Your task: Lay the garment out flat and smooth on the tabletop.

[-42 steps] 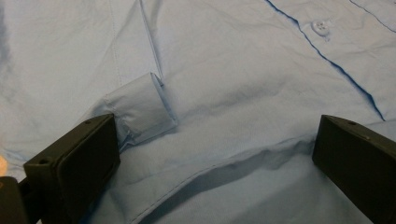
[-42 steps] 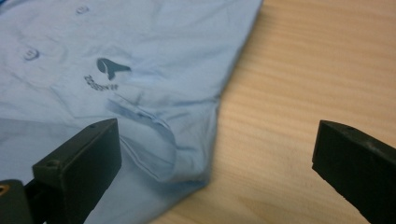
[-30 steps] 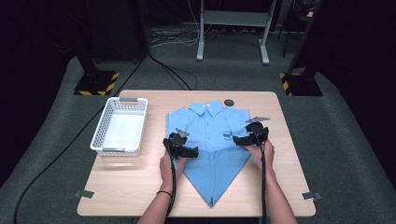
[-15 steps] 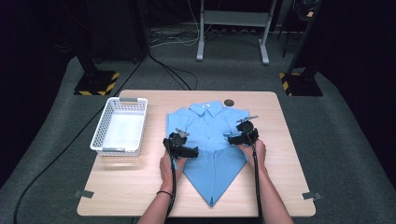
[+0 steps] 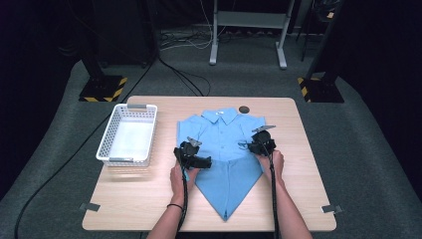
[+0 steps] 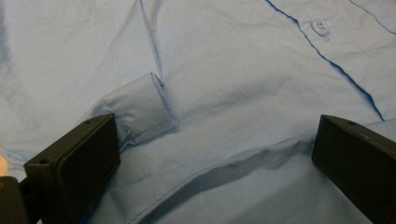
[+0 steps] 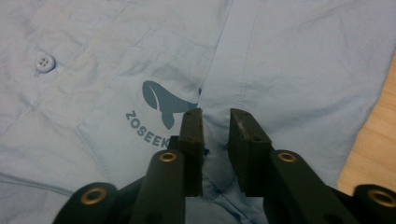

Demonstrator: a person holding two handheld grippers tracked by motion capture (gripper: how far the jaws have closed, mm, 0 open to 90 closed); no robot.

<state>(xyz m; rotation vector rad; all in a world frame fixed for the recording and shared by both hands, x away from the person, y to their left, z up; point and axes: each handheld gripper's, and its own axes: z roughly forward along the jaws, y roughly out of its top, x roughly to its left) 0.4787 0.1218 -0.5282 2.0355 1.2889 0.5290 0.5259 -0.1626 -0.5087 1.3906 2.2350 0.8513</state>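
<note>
Blue cotton shirt: lower sides folded into a point; further folding left.
Left gripper: spread wide, nothing held.
Right gripper: jaws just closing, a fabric ridge between them.

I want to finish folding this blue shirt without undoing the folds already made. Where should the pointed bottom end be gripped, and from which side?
Probably grip the blue shirt at its narrow tip, which points at the person's table edge. Come from that near edge: the tip lies flat and free, away from the left gripper and right gripper, so it could lift toward the collar.
</note>
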